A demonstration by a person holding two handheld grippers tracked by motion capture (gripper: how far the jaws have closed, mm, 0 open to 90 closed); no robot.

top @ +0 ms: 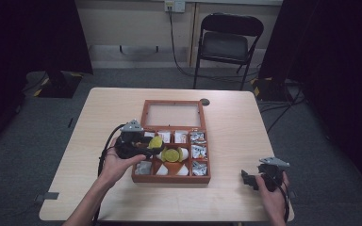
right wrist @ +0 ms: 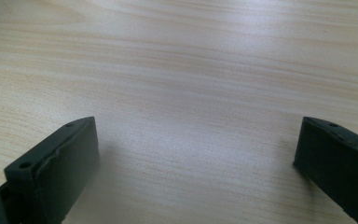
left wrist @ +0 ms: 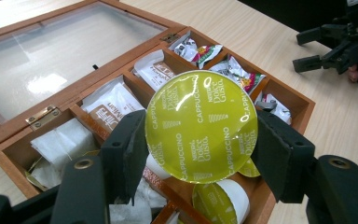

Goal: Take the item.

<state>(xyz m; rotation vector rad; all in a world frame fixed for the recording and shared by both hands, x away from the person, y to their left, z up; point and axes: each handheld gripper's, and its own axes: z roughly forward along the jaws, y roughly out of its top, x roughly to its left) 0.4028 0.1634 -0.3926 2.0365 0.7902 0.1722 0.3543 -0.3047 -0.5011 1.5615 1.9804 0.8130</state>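
Left gripper [left wrist: 200, 140] clamps 1 green cappuccino capsule [left wrist: 201, 126] by its rim, foil lid facing the camera, above the wooden box [top: 171, 179] whose middle compartments lie just beyond at 12 o'clock, while the right gripper [top: 254, 180], jaws wide and empty, rests well apart at 3 o'clock.

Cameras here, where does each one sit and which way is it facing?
High view: above the person's side, looking forward and down on the table and wooden box; forearms, both hands show.
Left gripper view: rides the left gripper, looking along its fingers at the clamped capsule.
Right gripper view: rides the right gripper, facing bare tabletop.
Shared: box and capsule, high and left gripper views.
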